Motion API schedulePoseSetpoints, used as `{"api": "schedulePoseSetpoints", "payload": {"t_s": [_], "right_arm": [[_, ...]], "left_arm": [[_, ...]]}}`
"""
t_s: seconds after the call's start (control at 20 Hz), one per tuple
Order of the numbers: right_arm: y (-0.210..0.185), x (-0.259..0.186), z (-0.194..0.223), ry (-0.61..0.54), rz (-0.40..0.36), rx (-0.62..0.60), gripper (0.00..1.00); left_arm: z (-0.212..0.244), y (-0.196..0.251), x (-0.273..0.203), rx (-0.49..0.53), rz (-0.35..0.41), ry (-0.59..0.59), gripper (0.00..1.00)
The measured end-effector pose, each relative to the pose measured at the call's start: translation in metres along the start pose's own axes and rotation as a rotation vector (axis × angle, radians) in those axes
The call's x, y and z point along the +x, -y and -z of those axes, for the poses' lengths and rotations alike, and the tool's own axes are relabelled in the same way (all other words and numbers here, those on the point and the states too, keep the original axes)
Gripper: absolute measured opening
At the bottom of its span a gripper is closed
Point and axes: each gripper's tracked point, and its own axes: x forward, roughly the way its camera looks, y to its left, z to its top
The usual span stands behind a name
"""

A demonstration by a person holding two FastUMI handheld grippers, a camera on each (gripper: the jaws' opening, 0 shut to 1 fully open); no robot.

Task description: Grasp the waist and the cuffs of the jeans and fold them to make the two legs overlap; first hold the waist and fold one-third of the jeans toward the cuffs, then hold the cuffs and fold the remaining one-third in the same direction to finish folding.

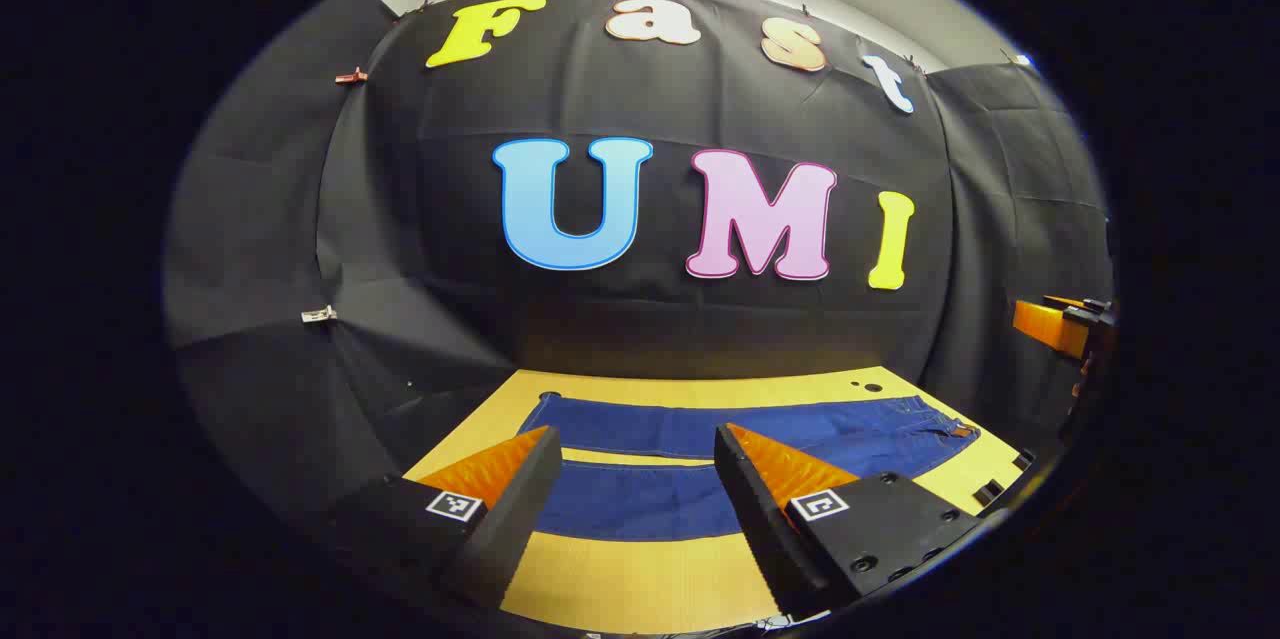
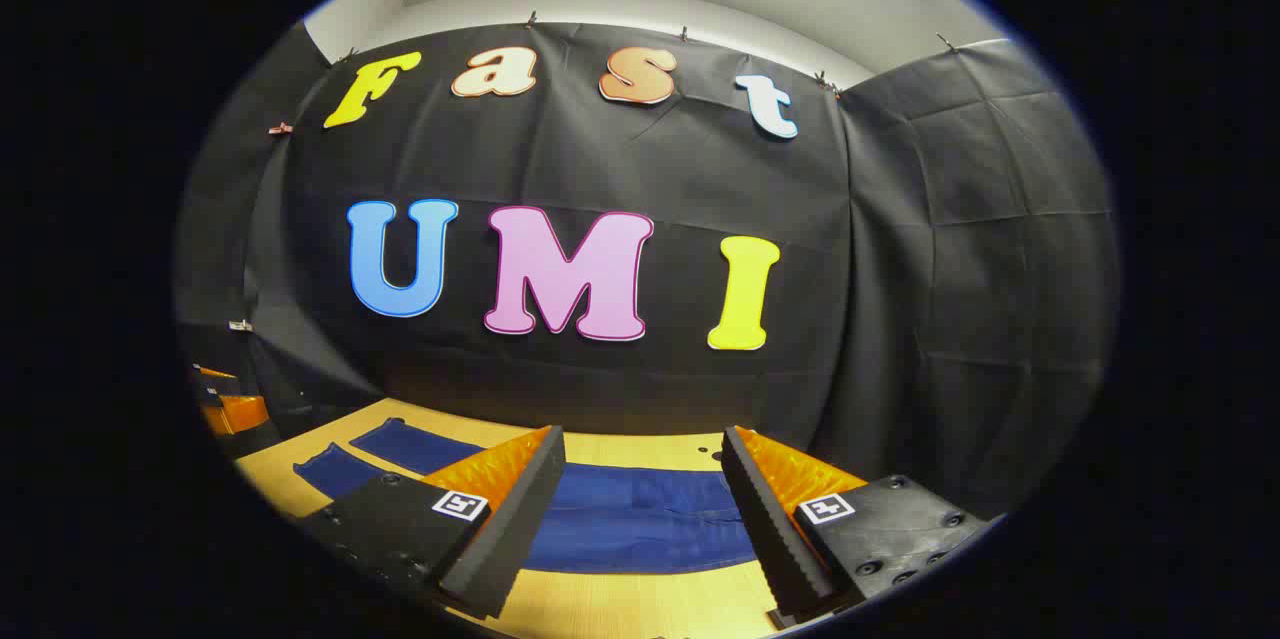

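Claw-wise, my left claw (image 1: 635,479) hung spread above the jeans (image 1: 640,504), which lay flat across the yellow worktop (image 1: 630,579), waist to the right. From the right gripper view, my right claw (image 2: 640,484) was spread too, over the jeans (image 2: 630,529).

no legible text — markers perhaps coded
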Motion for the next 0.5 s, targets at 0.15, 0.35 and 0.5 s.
{"api": "schedulePoseSetpoints", "payload": {"t_s": [0.15, 0.35, 0.5], "right_arm": [[-0.006, 0.009, 0.001, -0.001, -0.017, -0.01, 0.96], [-0.005, 0.02, 0.002, 0.0, -0.022, -0.016, 0.96], [-0.001, 0.029, -0.001, 0.008, -0.015, -0.018, 0.96]], "left_arm": [[0.0, -0.002, 0.007, 0.001, -0.005, -0.004, 0.96], [-0.002, -0.004, 0.018, 0.019, -0.014, -0.006, 0.96], [-0.005, -0.014, 0.027, 0.051, -0.038, -0.002, 0.96]]}}
